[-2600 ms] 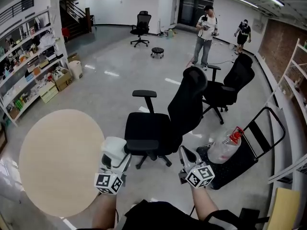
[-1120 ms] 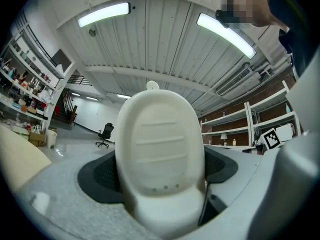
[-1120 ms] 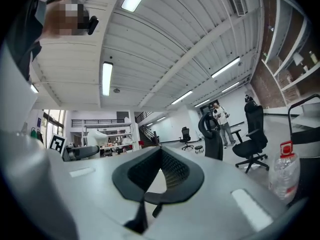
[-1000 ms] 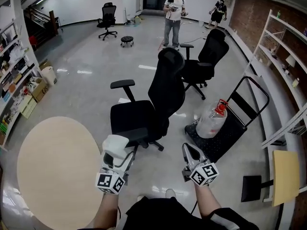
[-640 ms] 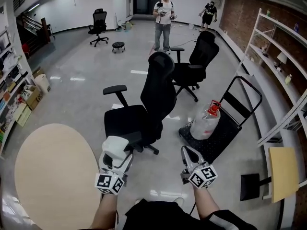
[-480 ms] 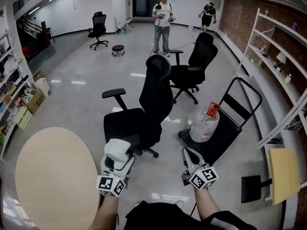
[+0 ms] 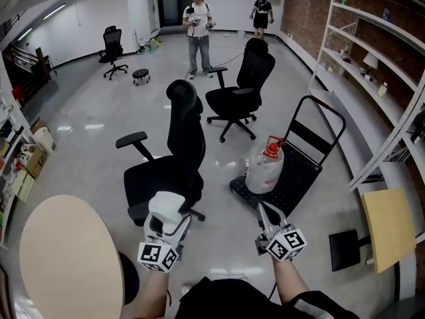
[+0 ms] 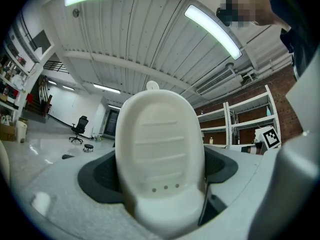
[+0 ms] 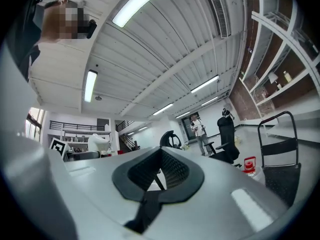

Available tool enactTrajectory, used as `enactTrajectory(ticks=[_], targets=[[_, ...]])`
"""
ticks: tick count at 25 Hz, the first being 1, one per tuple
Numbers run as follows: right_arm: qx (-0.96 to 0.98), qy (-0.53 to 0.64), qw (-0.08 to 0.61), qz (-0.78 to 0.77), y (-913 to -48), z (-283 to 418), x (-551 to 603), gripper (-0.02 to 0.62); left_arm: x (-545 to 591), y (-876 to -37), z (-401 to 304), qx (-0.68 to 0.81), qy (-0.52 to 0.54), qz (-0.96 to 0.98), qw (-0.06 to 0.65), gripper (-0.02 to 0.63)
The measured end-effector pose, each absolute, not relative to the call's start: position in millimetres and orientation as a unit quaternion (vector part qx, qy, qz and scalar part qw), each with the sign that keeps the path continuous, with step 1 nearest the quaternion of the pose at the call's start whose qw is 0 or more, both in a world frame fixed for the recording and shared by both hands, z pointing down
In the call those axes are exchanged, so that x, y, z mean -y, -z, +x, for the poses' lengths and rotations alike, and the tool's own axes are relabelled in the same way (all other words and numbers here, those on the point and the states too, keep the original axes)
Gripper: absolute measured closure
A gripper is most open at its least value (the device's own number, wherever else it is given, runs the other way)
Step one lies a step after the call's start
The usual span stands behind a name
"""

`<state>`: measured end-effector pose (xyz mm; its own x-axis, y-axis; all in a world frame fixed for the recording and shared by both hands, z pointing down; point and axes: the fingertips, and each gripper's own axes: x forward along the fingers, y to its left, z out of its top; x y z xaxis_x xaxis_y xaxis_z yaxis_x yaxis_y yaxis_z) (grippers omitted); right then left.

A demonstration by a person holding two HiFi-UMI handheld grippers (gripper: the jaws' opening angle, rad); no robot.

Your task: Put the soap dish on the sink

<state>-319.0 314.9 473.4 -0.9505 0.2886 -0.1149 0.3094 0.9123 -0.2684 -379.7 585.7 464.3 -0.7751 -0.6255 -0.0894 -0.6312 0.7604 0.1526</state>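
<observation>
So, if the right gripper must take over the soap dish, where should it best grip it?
I would grip the free far end of the soap dish across its side rims, coming from the right. The left gripper clamps its near end, so only the far half is clear. The right gripper, now shut, must open first.

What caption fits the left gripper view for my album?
The left gripper holds a white soap dish between its jaws, ceiling lights overhead.

The soap dish [image 8: 159,149] is creamy white; the nearest chair [image 7: 174,168] black; the round tabletop [image 7: 63,258] pale beige.
</observation>
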Motion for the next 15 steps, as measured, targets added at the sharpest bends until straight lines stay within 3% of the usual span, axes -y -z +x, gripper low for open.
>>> enactTrajectory(ticks=[15], targets=[[-0.990, 0.133, 0.049, -0.002, -479.3, -224.9, -116.1, 0.589, -347.3, -472.4, -362.9, -0.873, -0.093, -0.478, 0.006, 0.143]])
